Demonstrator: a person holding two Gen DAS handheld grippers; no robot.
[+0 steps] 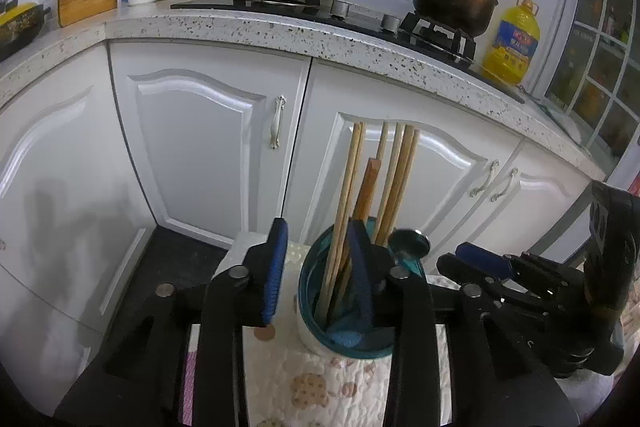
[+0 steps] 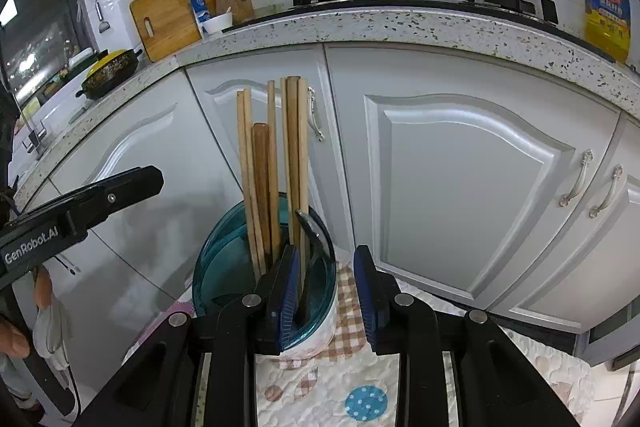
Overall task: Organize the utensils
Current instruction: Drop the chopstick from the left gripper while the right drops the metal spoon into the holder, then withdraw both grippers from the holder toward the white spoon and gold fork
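Teal holder (image 2: 224, 267), tan chopsticks (image 2: 294, 147), speckled countertop (image 2: 360, 23)

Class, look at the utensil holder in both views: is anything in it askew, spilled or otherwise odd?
Nothing is spilled or broken. One oddity: the dark metal spoon leans over the rim of the teal holder, while the wooden chopsticks stand nearly upright.

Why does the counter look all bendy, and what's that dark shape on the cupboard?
Left wrist view: the fisheye lens curves the counter edge; the dark shape on the cupboard door is a shadow. Right wrist view: same bending of the counter, black corners, a glare streak on the cupboard panel.
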